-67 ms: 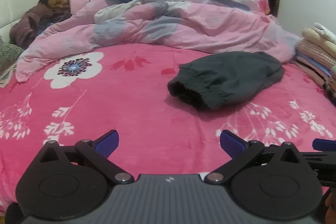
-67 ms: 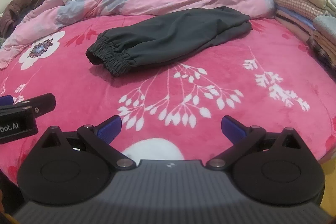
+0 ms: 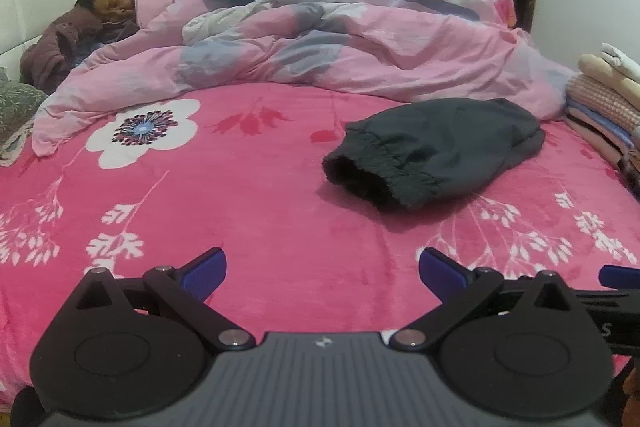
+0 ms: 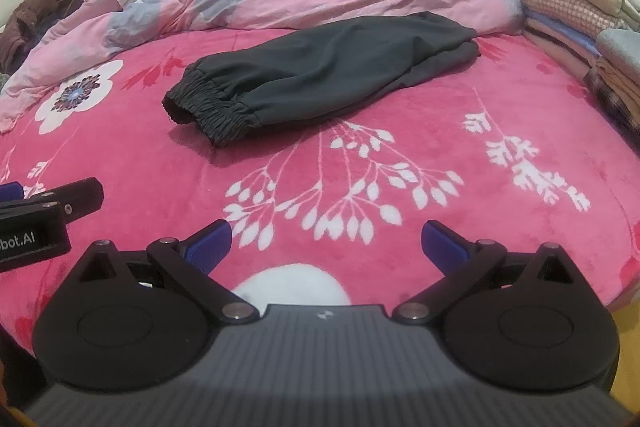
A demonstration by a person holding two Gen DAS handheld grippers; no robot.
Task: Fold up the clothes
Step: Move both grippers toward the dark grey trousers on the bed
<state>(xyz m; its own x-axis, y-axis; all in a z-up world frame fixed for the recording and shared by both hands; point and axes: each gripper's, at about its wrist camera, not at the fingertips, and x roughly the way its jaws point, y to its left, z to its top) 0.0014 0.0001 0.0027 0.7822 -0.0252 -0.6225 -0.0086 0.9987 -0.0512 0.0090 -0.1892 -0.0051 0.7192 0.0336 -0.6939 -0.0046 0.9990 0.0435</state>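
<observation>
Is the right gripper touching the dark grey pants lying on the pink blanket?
Apart. The right wrist view shows the open right gripper separated from the dark grey pants by a wide stretch of bare pink floral blanket.

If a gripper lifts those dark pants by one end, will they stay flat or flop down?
The dark pants would probably flop: the thin cloth already lies limp and creased on the pink blanket. They look light, so a pinch should lift them. The gathered elastic cuff seems the thickest, grippiest spot. Both grippers, left and right, are open and apart from them.
</observation>
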